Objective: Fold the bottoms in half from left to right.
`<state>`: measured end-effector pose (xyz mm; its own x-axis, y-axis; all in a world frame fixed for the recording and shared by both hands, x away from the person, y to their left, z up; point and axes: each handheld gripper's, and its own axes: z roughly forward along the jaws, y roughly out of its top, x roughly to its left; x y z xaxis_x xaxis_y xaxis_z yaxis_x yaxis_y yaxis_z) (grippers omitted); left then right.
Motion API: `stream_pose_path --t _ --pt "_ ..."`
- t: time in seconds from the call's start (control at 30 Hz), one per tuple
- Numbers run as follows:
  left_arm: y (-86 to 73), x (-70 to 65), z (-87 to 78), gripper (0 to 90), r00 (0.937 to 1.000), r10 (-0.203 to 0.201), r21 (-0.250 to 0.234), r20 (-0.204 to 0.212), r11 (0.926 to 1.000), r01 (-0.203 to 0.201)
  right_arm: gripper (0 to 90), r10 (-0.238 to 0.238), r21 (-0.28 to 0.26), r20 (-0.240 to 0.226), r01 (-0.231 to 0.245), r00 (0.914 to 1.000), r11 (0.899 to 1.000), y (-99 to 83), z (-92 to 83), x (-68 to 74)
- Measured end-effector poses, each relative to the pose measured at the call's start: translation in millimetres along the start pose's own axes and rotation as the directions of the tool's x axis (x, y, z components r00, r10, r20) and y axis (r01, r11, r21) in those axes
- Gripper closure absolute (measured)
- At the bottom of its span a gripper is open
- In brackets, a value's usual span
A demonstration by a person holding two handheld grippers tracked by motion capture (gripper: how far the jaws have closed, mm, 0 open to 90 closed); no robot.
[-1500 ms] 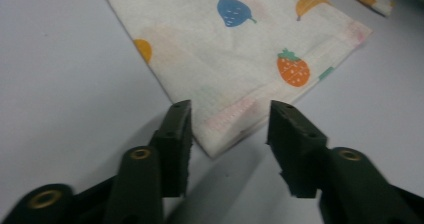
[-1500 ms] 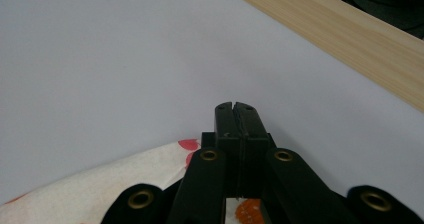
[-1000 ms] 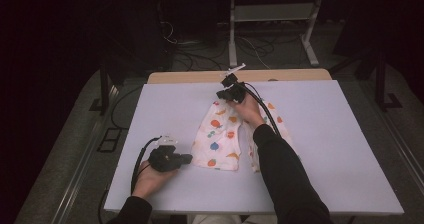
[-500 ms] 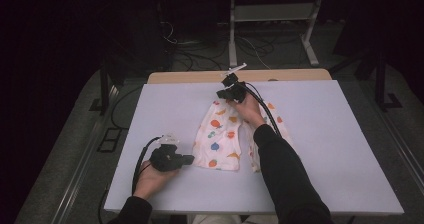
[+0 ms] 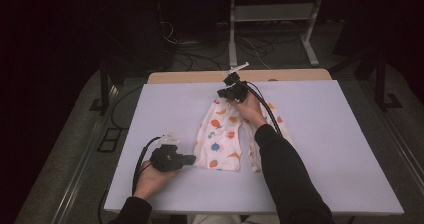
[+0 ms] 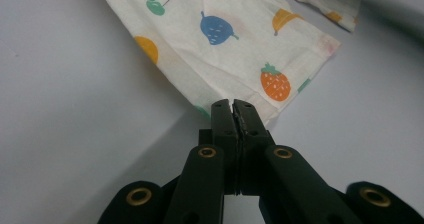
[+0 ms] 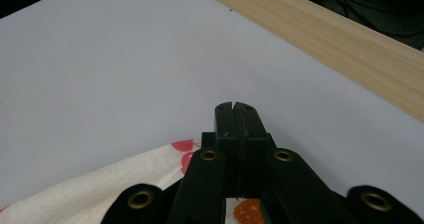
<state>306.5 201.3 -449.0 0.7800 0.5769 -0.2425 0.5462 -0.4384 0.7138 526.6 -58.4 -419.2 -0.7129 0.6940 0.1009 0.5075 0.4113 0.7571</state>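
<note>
The right gripper (image 5: 231, 90) hides the top edge of the white fruit-printed cloth garment (image 5: 220, 139) it pinches; the left gripper (image 6: 233, 106) is clamped on the garment's bottom corner.

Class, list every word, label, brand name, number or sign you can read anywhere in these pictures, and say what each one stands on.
None: no readable text anywhere.
The cloth bears only printed fruit pictures, no lettering.
The left gripper, right gripper and table carry no markings.
</note>
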Motion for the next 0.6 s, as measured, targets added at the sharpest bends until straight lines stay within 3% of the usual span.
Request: stream_pose_path --t 0.23,0.4,0.6 --pt "4.5 -5.1 -6.2 88.2 0.9998 0.01 -0.041 0.017 0.9991 -0.009 89.0 -0.005 -0.008 -0.01 0.005 0.9999 1.0 0.9 -5.9 0.3" --pt "9.1 -9.7 -8.4 88.2 0.999 -0.002 -0.065 0.046 0.9979 0.005 89.0 -0.008 -0.019 -0.012 0.008 0.9999 1.0 2.4 -12.1 -0.5" --pt "18.2 -22.9 -10.0 88.3 0.9972 0.016 -0.089 0.073 0.996 -0.01 89.0 0.0 -0.042 -0.018 -0.001 0.9998 0.999 2.6 -23.4 -4.5"
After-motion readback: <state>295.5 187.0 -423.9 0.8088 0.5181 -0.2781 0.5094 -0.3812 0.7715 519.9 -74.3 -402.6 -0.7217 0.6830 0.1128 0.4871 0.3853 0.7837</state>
